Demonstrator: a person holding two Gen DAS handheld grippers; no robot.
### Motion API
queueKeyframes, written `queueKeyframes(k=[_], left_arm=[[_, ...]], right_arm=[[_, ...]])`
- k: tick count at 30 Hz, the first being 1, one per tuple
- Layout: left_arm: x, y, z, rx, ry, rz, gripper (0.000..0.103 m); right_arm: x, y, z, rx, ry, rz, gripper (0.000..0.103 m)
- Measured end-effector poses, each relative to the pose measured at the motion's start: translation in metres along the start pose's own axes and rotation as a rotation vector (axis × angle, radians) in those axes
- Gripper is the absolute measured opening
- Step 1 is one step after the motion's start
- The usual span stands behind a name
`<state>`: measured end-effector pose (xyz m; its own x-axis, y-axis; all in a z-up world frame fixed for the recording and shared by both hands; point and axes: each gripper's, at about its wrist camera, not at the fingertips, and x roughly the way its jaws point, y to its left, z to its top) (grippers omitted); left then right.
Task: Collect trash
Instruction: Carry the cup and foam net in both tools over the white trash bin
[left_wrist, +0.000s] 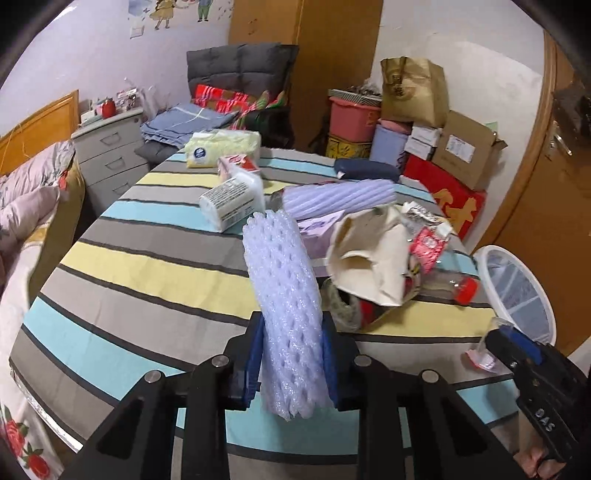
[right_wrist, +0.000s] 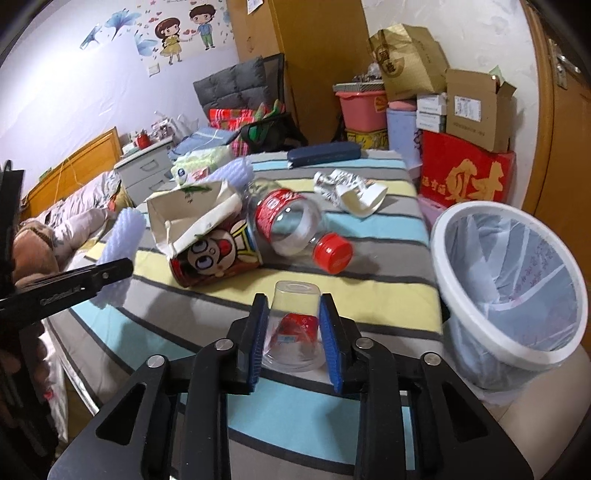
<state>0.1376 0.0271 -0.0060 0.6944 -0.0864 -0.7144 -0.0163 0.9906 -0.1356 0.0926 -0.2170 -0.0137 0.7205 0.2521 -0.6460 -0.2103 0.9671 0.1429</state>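
Observation:
My left gripper (left_wrist: 291, 343) is shut on a white foam net sleeve (left_wrist: 284, 295) and holds it above the striped table; the sleeve also shows in the right wrist view (right_wrist: 123, 236). My right gripper (right_wrist: 293, 317) is shut on a clear plastic cup (right_wrist: 293, 325) with a red label, held upside down over the table's front. The right gripper also shows at the left wrist view's right edge (left_wrist: 517, 350). A white trash bin (right_wrist: 509, 291) with a plastic liner stands right of the table. A clear bottle with a red cap (right_wrist: 295, 229), a red can (right_wrist: 218, 258), a cream bag (right_wrist: 192, 214) and crumpled paper (right_wrist: 351, 192) lie on the table.
The striped tablecloth (left_wrist: 147, 273) also carries tissue packs (left_wrist: 232, 199), a purple ribbed roll (left_wrist: 340, 197) and a dark blue case (right_wrist: 325, 153). Boxes and bags are stacked behind at the right (right_wrist: 465, 170). A bed (left_wrist: 26, 206) lies at the left.

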Motion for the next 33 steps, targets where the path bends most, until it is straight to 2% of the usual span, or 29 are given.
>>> queueKeyframes(k=[7,11,21,25,29,33], left_arm=[[-0.009,-0.013,-0.009,0.015,0.001,-0.039,0.029],[-0.017,-0.026,-0.01,0.045,-0.009,-0.063,0.029],[-0.043,-0.064,0.001,0.13,-0.078,-0.121,0.029],[-0.047,-0.084,0.01,0.174,-0.087,-0.156,0.029],[-0.048,-0.108,0.019,0.207,-0.101,-0.213,0.029],[-0.042,-0.137,0.025,0.241,-0.092,-0.279,0.029]], right_arm=[[0.005,-0.009,-0.013,0.024,0.042,0.009,0.029],[0.0,-0.012,-0.015,0.045,0.034,0.018,0.028],[-0.023,-0.028,0.0,0.073,-0.05,0.038,0.028],[-0.032,-0.037,0.004,0.081,-0.081,0.022,0.028],[-0.041,-0.055,0.01,0.122,-0.109,0.013,0.028],[-0.047,-0.075,0.016,0.147,-0.133,-0.035,0.028]])
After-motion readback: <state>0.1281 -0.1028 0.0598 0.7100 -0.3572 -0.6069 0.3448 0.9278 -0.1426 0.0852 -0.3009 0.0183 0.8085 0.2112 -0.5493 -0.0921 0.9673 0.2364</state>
